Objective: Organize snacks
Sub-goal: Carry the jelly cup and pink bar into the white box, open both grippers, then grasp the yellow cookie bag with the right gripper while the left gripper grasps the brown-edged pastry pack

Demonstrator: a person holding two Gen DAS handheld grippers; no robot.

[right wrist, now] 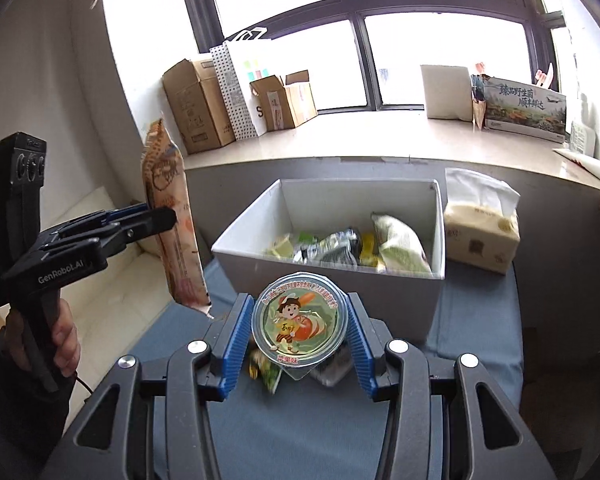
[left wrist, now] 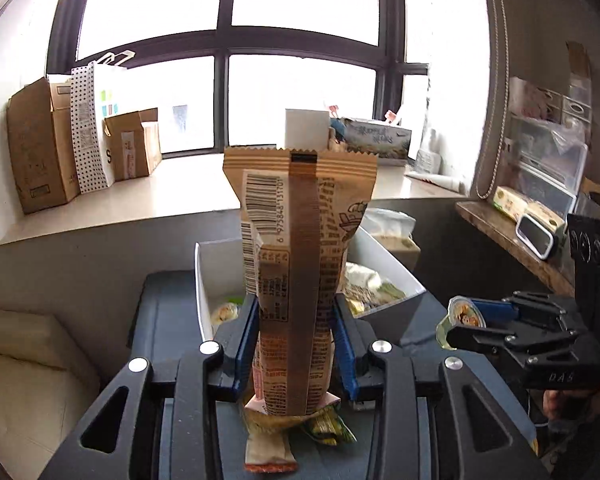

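While grippers hover: blue tabletop (right wrist: pixel 476 304) beneath bright window (right wrist: pixel 440 56).

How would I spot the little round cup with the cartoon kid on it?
Find the white bin below the window sill. Just in front, the right hand-held gripper clamps the jelly cup: round, clear, with a cartoon lid, unlike the tall brown packet nearby.

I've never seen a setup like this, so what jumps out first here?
A tall brown snack packet stands upright, pinched in the left gripper. The right gripper clamps a round jelly cup with a cartoon boy on its lid. Behind both, a white bin on the blue-grey table holds more snacks.
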